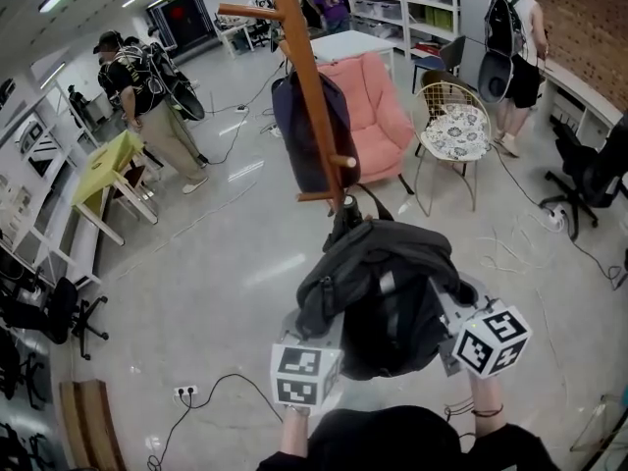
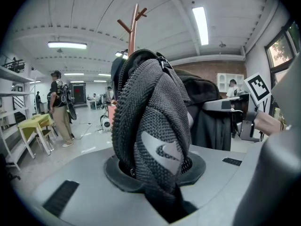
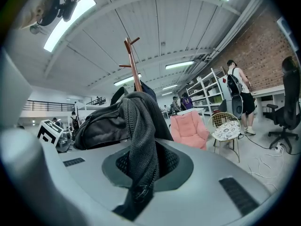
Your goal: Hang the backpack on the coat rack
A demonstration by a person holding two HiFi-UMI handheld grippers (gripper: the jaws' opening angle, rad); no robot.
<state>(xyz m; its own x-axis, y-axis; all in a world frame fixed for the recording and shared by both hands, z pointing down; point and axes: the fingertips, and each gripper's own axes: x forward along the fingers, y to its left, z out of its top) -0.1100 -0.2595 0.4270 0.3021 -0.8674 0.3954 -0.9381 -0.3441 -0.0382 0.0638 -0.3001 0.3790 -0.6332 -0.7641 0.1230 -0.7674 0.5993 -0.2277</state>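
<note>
A dark grey backpack point(image 1: 388, 292) hangs in the air between my two grippers, just short of the wooden coat rack point(image 1: 312, 96). My left gripper point(image 1: 316, 346) is shut on a thick mesh shoulder strap point(image 2: 155, 126) with a pale logo. My right gripper point(image 1: 453, 324) is shut on another mesh strap point(image 3: 141, 140), with the pack's body point(image 3: 101, 126) bulging to its left. The fingertips are hidden by the fabric in the head view. The rack's pegged top point(image 2: 134, 22) rises behind the strap in the left gripper view, and the rack point(image 3: 133, 62) also shows in the right gripper view.
A dark navy bag point(image 1: 294, 130) hangs on the rack's lower pegs. Behind it stand a pink armchair point(image 1: 378, 106) and a wire chair point(image 1: 453, 130) with a patterned cushion. People stand at the left and back right. Cables and a power strip point(image 1: 186, 392) lie on the floor.
</note>
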